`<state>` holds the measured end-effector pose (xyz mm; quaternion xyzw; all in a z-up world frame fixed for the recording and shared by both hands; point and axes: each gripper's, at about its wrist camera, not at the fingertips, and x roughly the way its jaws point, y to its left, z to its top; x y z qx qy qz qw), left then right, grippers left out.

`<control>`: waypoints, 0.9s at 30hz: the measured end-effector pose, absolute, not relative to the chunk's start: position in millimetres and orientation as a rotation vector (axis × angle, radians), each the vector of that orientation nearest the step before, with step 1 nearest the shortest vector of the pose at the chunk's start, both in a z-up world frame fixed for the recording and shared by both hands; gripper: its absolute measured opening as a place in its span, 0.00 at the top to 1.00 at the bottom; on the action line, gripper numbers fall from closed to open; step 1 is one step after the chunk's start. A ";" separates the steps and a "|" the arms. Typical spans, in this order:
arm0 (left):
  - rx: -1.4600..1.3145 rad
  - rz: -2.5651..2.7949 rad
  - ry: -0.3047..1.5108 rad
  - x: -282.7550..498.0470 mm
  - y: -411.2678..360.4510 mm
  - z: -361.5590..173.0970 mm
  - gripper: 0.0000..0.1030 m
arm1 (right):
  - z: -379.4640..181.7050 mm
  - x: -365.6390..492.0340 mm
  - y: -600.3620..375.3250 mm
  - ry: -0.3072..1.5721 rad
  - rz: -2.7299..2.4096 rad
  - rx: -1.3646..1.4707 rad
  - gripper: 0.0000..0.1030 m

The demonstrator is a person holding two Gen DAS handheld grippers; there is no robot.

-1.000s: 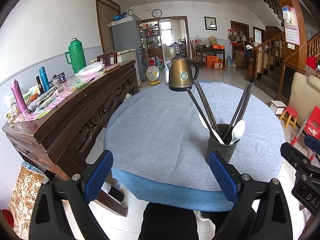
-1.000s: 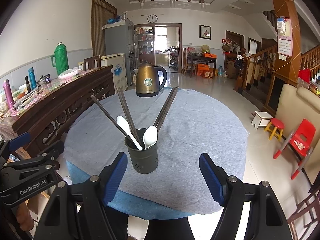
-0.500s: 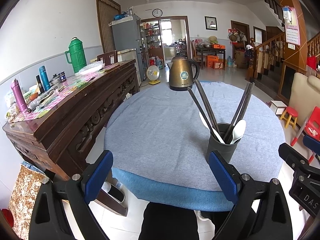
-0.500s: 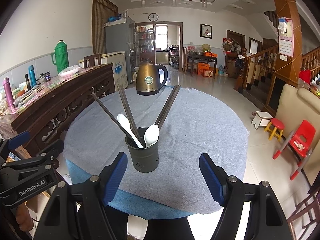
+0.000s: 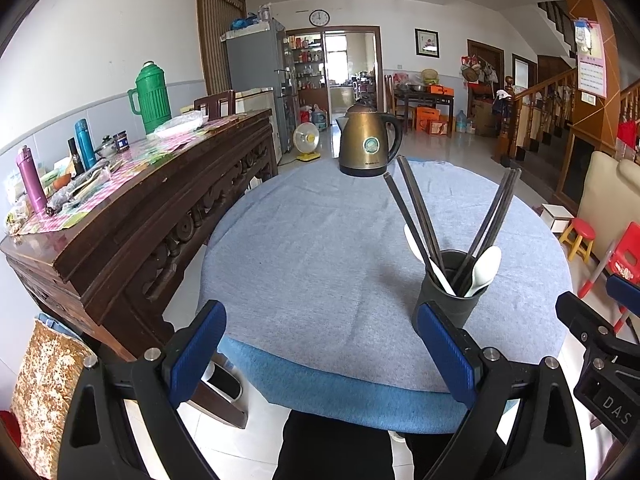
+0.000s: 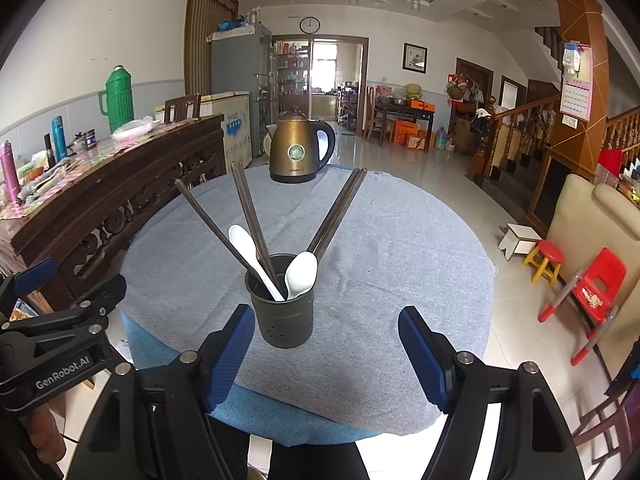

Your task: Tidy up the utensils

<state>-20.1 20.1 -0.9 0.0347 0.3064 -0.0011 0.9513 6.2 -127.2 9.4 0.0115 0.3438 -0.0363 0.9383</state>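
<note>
In the left wrist view, the left hand-held gripper [image 5: 320, 350] hangs spread wide with nothing between its blue pads, short of the round bench [image 5: 320, 248] and its grey-blue cloth. The dark utensil holder [image 5: 450, 302] stands on the bench near its front edge, partly covered by the gripper's own right finger. From it rise 4 or so dark chopsticks [image 5: 416, 216] and 2 white spoons [image 5: 486, 270]. Nothing has shifted here over the last second; judging by that stillness and the bare cloth, the sorting looks finished or paused. The right hand-held gripper shows only as a black frame at the right border.

In the right wrist view, the right hand-held gripper [image 6: 326, 354] is likewise spread and empty, and nothing has moved since a second ago. The holder sits just ahead of its left pad, untouched. A brass kettle [image 6: 298, 148] stands at the far edge. The holder's inside is dark, so the exact chopstick count is hard to tell, and the bench's near edge is hidden behind the fingers.
</note>
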 end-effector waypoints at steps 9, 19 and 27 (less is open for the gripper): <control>0.053 -0.005 0.669 4.5 20.0 -6.0 0.07 | 7.0 31.2 -124.1 0.746 -0.086 -0.008 0.25; 0.088 -0.001 0.694 22.1 14.4 3.8 0.07 | 6.9 59.0 -133.7 0.799 -0.095 -0.011 0.25; 0.118 -0.014 0.709 26.8 5.0 6.8 0.07 | 3.8 73.8 -147.5 0.831 -0.097 0.000 0.25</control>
